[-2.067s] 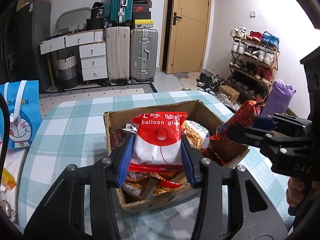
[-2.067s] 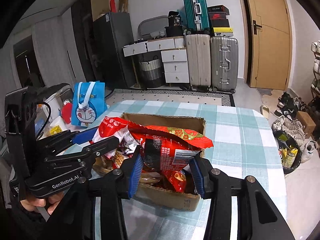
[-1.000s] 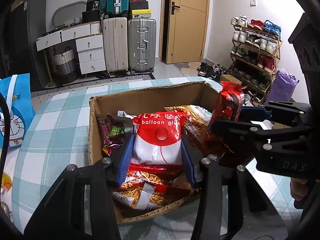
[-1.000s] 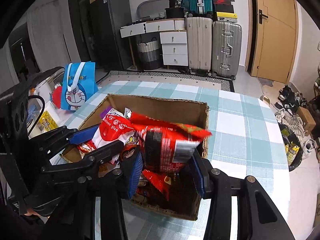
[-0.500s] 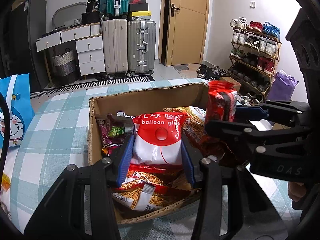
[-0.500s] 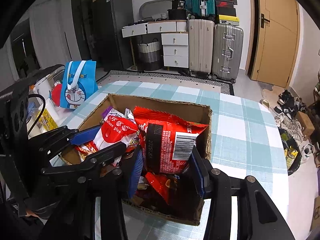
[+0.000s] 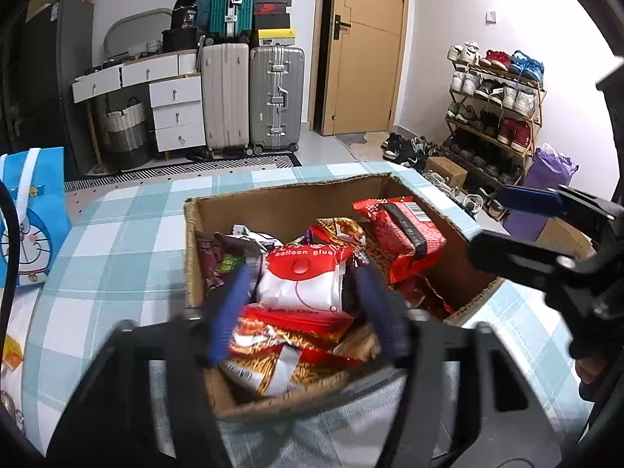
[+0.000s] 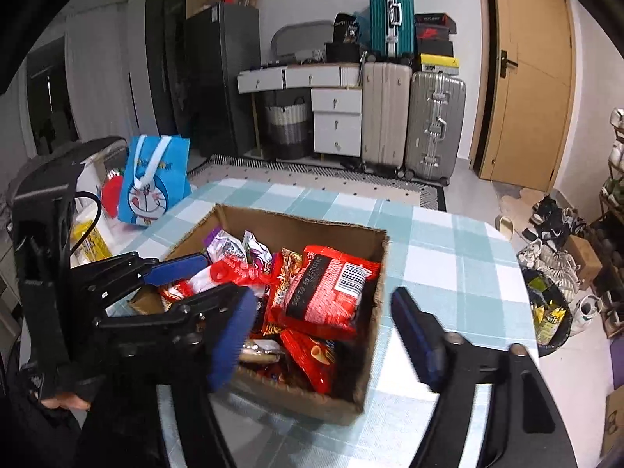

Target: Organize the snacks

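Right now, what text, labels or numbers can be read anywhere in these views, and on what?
"balloon glue": white and red packet in the cardboard box.
"Made in China": same packet, lower edge, faint.
Barcode digits on the red snack bag: too blurred.
Black box above the drawers: unreadable.

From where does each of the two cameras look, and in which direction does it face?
Left wrist: on the left tool, facing down at the cardboard box; its own fingers and the right tool show.
Right wrist: on the right tool, facing the box from its other side; the left tool and a hand show.
Shared: box, red barcode packet, suitcases.
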Action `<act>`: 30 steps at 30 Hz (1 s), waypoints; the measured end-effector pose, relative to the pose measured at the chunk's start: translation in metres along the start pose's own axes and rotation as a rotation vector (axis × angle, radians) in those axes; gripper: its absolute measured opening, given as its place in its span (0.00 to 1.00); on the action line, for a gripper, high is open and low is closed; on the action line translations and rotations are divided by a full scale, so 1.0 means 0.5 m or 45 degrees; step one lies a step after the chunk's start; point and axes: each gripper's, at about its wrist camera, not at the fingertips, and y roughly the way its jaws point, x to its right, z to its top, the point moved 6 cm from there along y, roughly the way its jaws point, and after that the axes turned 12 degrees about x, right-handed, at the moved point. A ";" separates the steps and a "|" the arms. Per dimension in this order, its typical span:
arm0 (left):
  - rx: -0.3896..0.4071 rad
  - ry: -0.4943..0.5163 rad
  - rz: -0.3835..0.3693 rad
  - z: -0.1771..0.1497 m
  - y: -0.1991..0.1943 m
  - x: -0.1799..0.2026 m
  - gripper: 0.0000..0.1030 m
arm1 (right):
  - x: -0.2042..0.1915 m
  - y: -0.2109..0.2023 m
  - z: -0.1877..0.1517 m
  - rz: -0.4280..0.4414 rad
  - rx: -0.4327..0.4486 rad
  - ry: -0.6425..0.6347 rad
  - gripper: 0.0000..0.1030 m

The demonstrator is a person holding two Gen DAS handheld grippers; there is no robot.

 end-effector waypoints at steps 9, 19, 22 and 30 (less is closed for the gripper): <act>0.099 -0.020 0.016 0.005 -0.136 -0.011 0.99 | 0.025 -0.092 -0.018 0.039 0.151 0.126 0.99; 0.158 -0.047 0.083 -0.039 -0.258 -0.061 0.99 | -0.019 -0.147 -0.080 0.124 0.268 0.155 1.00; 0.160 -0.025 0.100 -0.060 -0.268 -0.065 0.99 | -0.030 -0.148 -0.097 0.137 0.289 0.154 1.00; 0.195 -0.077 0.110 -0.104 -0.245 -0.069 0.99 | -0.045 -0.148 -0.128 0.128 0.337 0.121 1.00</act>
